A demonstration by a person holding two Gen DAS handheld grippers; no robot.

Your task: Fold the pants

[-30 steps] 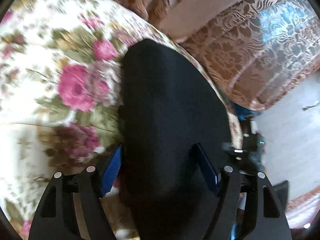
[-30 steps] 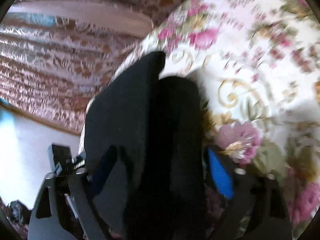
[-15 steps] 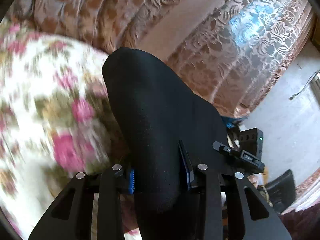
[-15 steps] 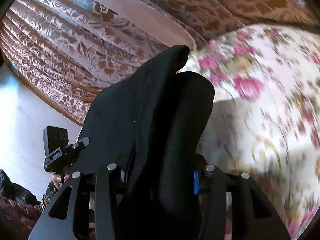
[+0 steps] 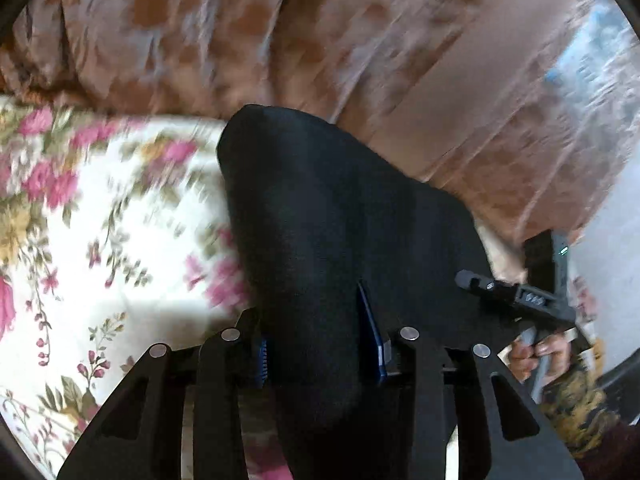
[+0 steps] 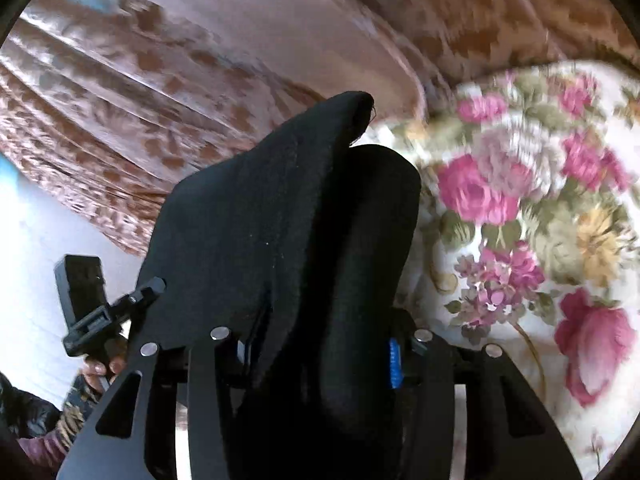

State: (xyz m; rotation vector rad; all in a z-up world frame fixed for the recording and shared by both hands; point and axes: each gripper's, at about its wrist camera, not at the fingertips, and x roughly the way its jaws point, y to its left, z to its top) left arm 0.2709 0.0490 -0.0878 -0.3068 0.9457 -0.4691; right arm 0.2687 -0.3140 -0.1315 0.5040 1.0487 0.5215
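Your left gripper is closed on the black pants, which fill the centre of the left wrist frame and stand up between the blue pads. Your right gripper also clamps the pants, bunched in two folds at frame centre. The floral cloth lies at the left, and the brown patterned curtain fills the upper left.
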